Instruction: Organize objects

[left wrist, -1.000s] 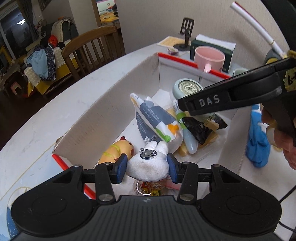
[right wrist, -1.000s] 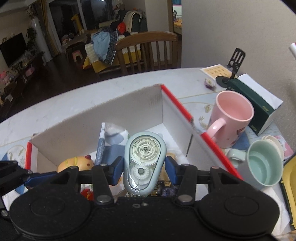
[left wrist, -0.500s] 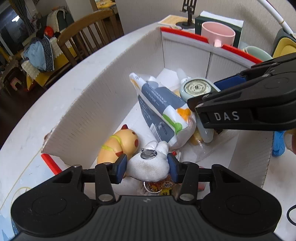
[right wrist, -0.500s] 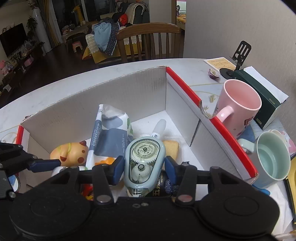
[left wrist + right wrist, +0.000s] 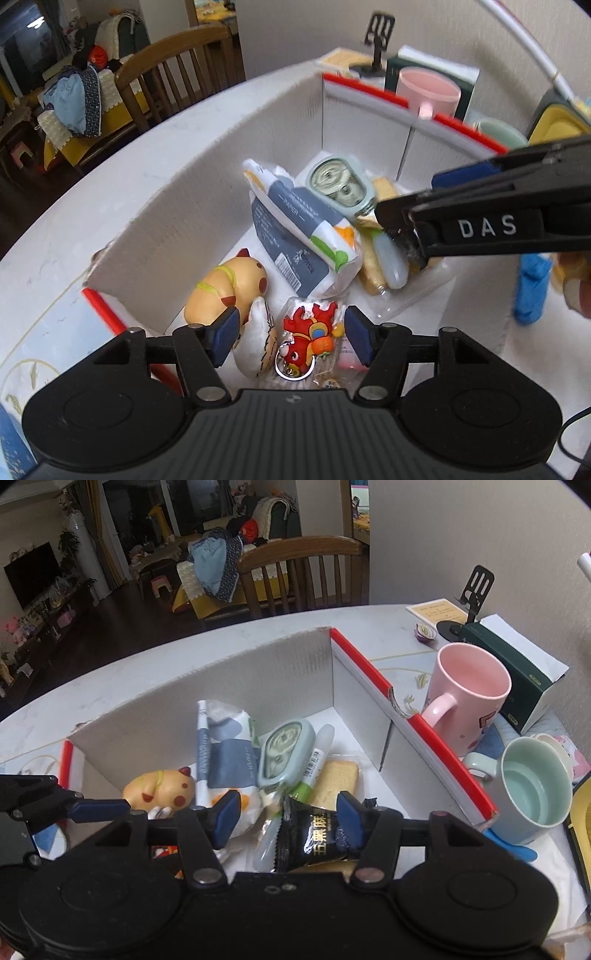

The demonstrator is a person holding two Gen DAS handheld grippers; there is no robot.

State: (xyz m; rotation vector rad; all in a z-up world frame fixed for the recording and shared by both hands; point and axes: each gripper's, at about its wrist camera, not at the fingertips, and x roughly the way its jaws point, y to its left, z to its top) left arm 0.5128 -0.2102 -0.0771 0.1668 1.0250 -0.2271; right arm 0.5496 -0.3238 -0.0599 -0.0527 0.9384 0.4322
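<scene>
The right gripper (image 5: 436,206), marked "DAS", and the left gripper (image 5: 290,338) have just been opening, both spread above the box (image 5: 207,192); "PAPER" is on the tissue pack (image 5: 295,221).

Left gripper (image 5: 290,334) jaws just opened, right gripper (image 5: 288,812) likewise

White desk (image 5: 147,686) carries cardboard box (image 5: 258,679), pink mug (image 5: 469,698), green cup (image 5: 532,794), dark green carton (image 5: 517,664), phone stand (image 5: 476,590).
</scene>
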